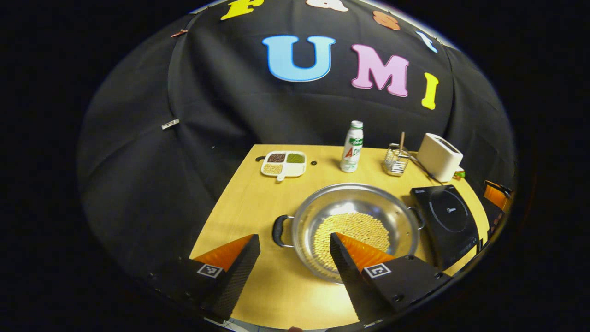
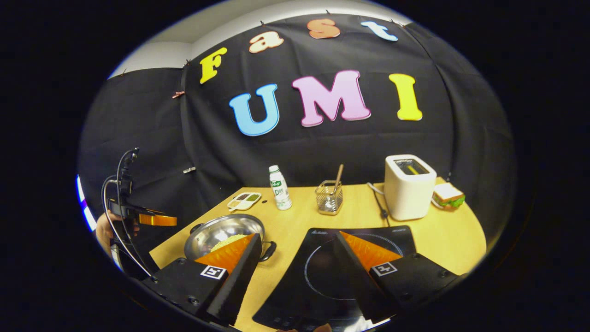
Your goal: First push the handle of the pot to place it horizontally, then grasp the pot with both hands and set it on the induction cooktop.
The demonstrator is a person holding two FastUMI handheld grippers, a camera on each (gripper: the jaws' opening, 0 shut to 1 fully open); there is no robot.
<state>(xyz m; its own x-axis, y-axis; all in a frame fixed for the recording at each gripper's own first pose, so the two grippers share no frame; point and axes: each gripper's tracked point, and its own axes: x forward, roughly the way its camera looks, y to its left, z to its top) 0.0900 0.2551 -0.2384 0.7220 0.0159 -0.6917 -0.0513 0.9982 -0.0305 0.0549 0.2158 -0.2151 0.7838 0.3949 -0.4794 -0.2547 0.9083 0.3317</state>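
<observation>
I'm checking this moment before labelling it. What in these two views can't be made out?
- Pot: in the left gripper view its near rim sits behind the left tool; in the right gripper view the right tool covers its near side.
- Induction cooktop: front edge cut off by the right gripper view's lower edge.
- Bottle: label too small.
- Divided dish: contents too small to name.

Silver pot (image 1: 355, 226), black cooktop (image 1: 445, 219), white toaster (image 2: 408, 186)
</observation>
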